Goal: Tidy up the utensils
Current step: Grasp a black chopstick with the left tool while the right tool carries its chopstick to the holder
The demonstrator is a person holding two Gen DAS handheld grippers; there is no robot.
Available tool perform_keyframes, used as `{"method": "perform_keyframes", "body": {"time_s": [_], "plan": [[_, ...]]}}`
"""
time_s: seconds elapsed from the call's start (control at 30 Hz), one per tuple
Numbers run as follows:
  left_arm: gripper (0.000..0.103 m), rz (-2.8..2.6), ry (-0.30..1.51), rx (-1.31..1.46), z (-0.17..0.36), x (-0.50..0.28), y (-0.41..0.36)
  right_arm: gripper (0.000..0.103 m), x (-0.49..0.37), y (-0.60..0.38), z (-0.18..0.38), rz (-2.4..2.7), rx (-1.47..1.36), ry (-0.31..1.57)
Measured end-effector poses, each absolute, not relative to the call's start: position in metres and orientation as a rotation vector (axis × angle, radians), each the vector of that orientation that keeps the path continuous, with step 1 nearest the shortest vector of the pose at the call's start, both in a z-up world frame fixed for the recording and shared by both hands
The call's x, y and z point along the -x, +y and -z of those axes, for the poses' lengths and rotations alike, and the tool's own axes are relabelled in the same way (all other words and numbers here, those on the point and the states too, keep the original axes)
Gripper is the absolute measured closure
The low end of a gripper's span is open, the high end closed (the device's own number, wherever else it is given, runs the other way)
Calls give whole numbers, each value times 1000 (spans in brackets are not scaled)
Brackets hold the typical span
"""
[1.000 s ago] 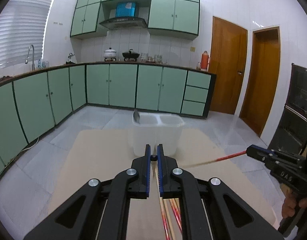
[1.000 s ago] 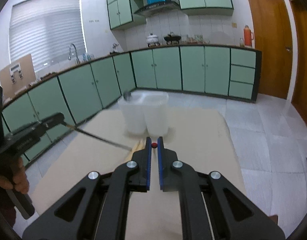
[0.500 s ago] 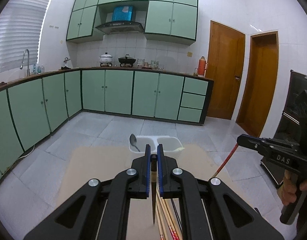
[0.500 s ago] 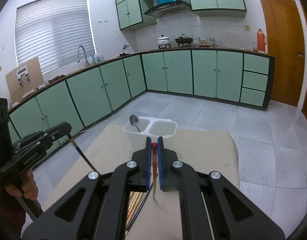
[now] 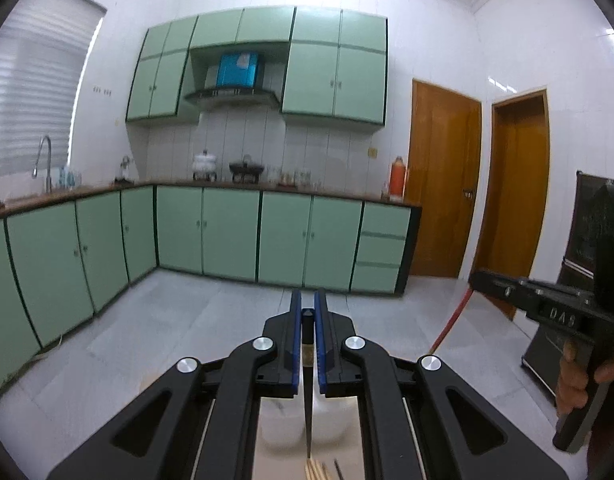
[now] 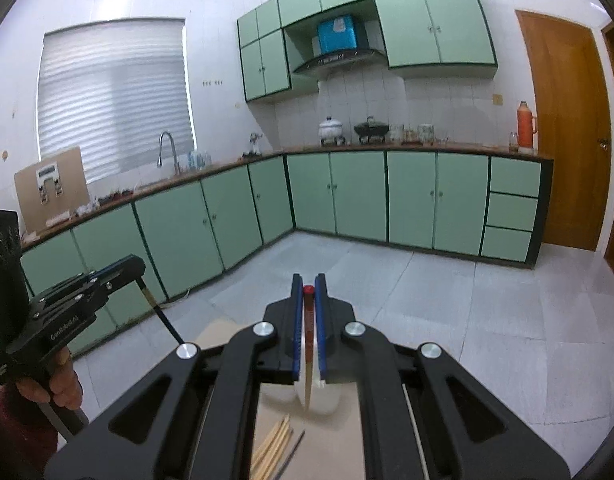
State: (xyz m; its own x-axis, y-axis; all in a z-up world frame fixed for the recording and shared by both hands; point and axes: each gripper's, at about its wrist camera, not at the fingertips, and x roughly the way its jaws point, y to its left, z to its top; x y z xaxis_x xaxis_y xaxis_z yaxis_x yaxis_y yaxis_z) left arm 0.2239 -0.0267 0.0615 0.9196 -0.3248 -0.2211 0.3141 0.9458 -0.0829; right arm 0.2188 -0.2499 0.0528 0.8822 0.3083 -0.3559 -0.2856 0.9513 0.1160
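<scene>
The left gripper (image 5: 305,308) is clenched on a slim black chopstick (image 5: 307,392), which hangs point-down between the blue-lined jaws above the white translucent plastic two-compartment utensil holder (image 5: 281,424). Which compartment lies under the tip cannot be told. A bundle of pale wooden chopsticks (image 6: 273,446) lies on the beige tabletop (image 6: 331,444), just in front of the holder. The right gripper (image 6: 308,290) is clenched on a red-capped wooden chopstick (image 6: 308,344), also hanging point-down over the holder. Green kitchen cabinets (image 6: 411,196) line the far wall.
</scene>
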Motion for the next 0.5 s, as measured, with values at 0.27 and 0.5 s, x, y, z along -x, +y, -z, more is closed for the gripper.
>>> {"method": "perform_keyframes", "body": {"time_s": [0.27,0.5], "plan": [[97,296,182,19,-75,-281,-52,98,-273,-250,-63,-276,-52,348],[97,270,267,24,-37,-321,-62,98,-312,-243,-27,-261,-43,388]]}}
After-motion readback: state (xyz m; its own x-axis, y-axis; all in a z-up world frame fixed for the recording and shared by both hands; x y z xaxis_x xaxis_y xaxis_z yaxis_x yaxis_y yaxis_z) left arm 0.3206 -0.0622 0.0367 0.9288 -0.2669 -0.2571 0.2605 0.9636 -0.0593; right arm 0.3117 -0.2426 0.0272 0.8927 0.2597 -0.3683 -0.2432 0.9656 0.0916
